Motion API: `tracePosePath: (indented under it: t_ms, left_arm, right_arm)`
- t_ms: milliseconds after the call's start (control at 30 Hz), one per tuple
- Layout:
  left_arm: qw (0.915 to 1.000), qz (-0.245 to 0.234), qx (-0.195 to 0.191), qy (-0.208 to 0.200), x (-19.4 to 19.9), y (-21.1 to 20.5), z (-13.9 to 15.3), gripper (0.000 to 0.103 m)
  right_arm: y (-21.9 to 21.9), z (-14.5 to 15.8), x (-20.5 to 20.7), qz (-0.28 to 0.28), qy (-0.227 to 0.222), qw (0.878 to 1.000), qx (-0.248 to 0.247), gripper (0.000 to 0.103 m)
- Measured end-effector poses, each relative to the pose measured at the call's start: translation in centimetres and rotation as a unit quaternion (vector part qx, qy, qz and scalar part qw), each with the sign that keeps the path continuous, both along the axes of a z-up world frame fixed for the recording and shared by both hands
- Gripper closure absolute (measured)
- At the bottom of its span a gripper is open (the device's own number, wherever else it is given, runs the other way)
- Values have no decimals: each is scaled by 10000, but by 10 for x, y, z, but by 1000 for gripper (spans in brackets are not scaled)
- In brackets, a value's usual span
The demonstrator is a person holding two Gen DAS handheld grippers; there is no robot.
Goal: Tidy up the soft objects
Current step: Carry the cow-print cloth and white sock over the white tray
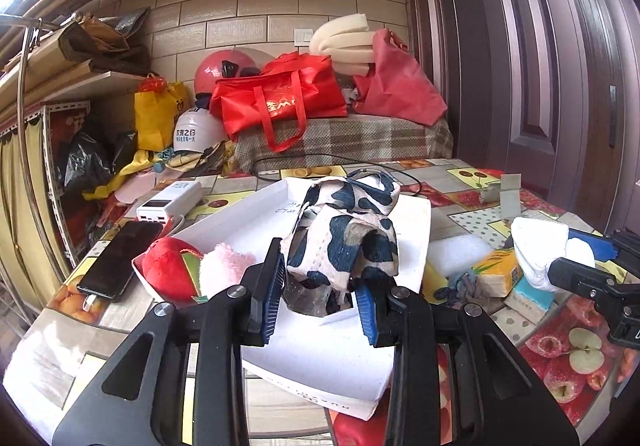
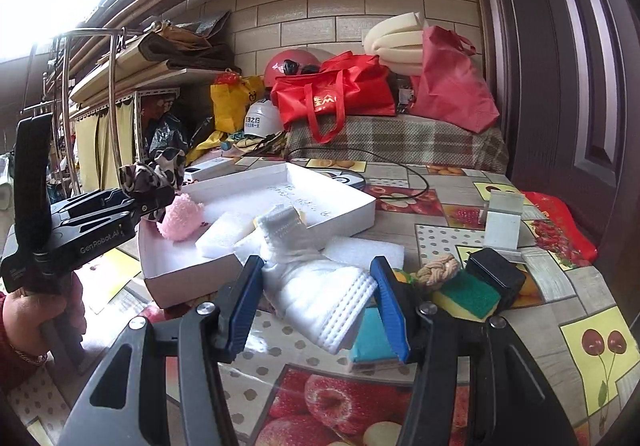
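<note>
My left gripper (image 1: 320, 298) is shut on a black-and-cream patterned cloth (image 1: 344, 242) and holds it over the white tray (image 1: 236, 214). In the right wrist view the left gripper (image 2: 156, 202) shows at the left with the cloth (image 2: 156, 170) in it. A red plush (image 1: 168, 272) and a pink fluffy toy (image 1: 224, 270) lie in the tray's near-left corner. My right gripper (image 2: 320, 302) is shut on a white sock (image 2: 320, 294), just right of the tray (image 2: 360, 214). White foam pieces (image 2: 224, 234) lie in the tray.
On the fruit-print tablecloth (image 2: 580, 326) lie a green-yellow sponge (image 2: 468, 294), a rope knot (image 2: 436, 266), a black block (image 2: 496, 274), a teal block (image 2: 372, 342), a white stand (image 2: 502, 222). A phone (image 1: 120, 262) and power bank (image 1: 170, 200) lie left of the tray. Red bags (image 1: 276, 102) are behind.
</note>
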State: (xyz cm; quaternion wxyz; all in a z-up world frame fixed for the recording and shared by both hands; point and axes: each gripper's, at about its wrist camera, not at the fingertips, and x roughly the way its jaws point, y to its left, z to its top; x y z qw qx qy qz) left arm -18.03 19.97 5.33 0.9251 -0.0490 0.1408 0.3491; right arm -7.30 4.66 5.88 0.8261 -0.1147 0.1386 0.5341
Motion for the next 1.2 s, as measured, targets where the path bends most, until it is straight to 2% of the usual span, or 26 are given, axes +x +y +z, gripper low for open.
tracePosePath:
  t_ms: [267,567,867,1067,1200]
  left_arm:
    - [9992,359,-160,15,-1,28,-2,71]
    - [9978,617,-215,62,0,51,-3,71]
    - [9975,620,-295,154,18,78,-3,71]
    - [9970,539,-519,212,35,99,-3,71]
    - [9956,512,-633,458,49,109,-6,71]
  right_arm:
    - [37,-2,-15,296,-51,9995,-97,48]
    - [69,-4,-12,299,141,9994,-120,48]
    - [108,-3,-9,295,318,9991,-35,48]
    - [145,-3,-2,138,296,9994,-79,48]
    - [166,-4,9,-7,457,9989,-127,48]
